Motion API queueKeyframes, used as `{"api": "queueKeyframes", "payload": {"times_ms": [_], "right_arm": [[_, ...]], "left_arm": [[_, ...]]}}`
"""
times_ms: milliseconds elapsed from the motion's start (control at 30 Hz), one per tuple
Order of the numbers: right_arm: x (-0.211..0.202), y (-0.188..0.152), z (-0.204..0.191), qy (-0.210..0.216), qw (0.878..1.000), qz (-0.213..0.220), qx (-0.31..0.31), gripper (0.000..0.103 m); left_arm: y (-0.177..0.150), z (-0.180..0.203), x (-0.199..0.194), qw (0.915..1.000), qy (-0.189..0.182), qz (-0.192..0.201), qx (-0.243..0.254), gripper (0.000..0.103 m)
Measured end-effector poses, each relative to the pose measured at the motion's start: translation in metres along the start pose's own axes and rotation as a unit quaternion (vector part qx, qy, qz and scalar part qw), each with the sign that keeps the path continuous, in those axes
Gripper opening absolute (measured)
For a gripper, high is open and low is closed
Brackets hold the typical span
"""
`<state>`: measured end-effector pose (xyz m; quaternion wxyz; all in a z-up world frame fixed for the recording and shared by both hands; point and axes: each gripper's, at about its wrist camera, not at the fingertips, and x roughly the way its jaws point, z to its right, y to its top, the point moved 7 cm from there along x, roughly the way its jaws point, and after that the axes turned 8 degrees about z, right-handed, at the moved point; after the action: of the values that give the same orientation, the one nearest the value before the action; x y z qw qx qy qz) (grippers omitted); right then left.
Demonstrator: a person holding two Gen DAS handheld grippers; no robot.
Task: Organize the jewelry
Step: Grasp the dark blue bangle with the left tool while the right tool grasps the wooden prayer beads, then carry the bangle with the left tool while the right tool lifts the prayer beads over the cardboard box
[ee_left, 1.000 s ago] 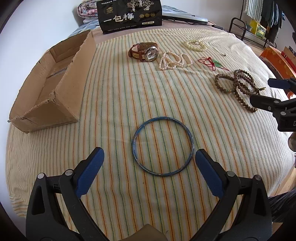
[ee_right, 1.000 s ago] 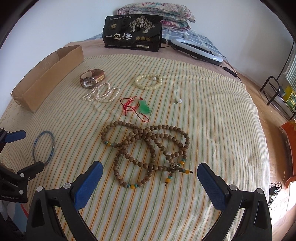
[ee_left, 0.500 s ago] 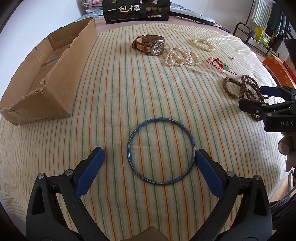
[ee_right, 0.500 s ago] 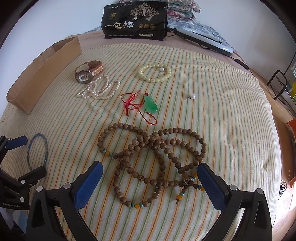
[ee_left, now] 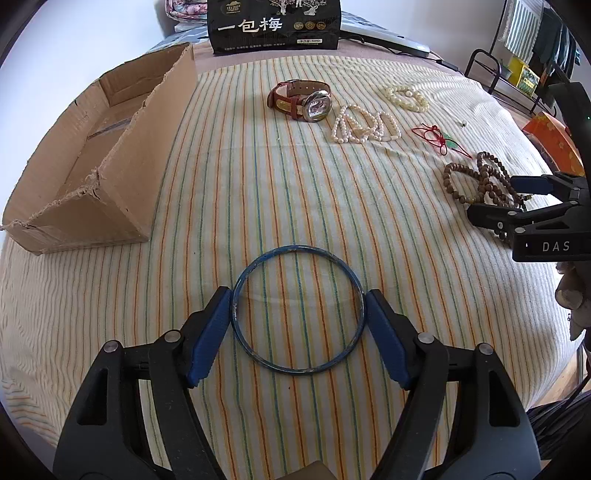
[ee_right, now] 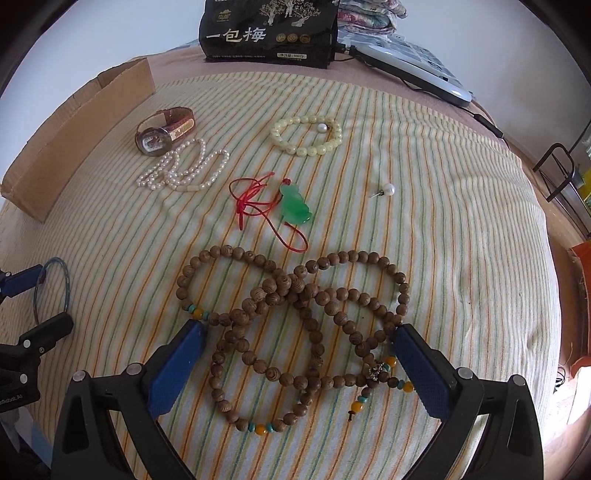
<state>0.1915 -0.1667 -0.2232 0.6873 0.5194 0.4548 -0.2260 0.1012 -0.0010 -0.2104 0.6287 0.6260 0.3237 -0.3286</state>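
Observation:
A blue bangle lies flat on the striped cloth. My left gripper straddles it, the blue pads touching its left and right sides. In the right wrist view the bangle sits at the far left. My right gripper is open, low over a tangle of brown wooden beads, one finger on each side. Farther back lie a green pendant on red cord, a pearl strand, a watch, a pale bead bracelet and a pearl stud.
An open torn cardboard box lies on the left of the bed. A black packet with Chinese text stands at the back. A white device with a cable lies at the back right. The bed edge drops off on the right.
My left gripper moved forward over the bangle and closed in until its pads meet the ring's sides. My right gripper moved forward and lower over the wooden beads, jaws narrowing a little.

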Motion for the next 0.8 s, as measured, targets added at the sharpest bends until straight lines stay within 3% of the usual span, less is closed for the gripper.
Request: {"api": "queueKeyframes", "payload": {"times_ms": [33,100,167,233,333,467,800], "right_arm": [[-0.001,0.0,-0.001,0.008,1.0,0.002,0.0,0.087],[-0.002,-0.001,-0.004,0.025,1.0,0.002,0.01,0.081],[-0.004,0.0,-0.007,0.03,1.0,0.005,0.007,0.067],[-0.007,0.001,-0.009,0.035,0.999,0.008,0.003,0.043],[-0.009,0.003,-0.009,0.049,0.999,0.01,0.013,0.02],[-0.011,0.002,-0.005,0.06,0.998,0.011,0.028,0.01],[-0.049,0.023,0.001,0.068,0.995,0.066,0.04,0.01]], "left_arm": [[0.0,0.0,0.0,1.0,0.0,0.0,0.0,0.075],[0.001,0.0,0.0,1.0,0.001,0.001,0.001,0.075],[0.0,-0.001,-0.001,1.0,0.001,0.001,0.0,0.075],[-0.001,-0.001,-0.001,1.0,0.002,0.002,0.001,0.075],[0.0,0.0,-0.001,1.0,0.003,0.004,0.003,0.075],[0.0,-0.001,-0.002,1.0,0.002,0.005,0.002,0.075],[0.008,-0.004,-0.015,0.9997,-0.001,0.023,-0.007,0.075]]}}
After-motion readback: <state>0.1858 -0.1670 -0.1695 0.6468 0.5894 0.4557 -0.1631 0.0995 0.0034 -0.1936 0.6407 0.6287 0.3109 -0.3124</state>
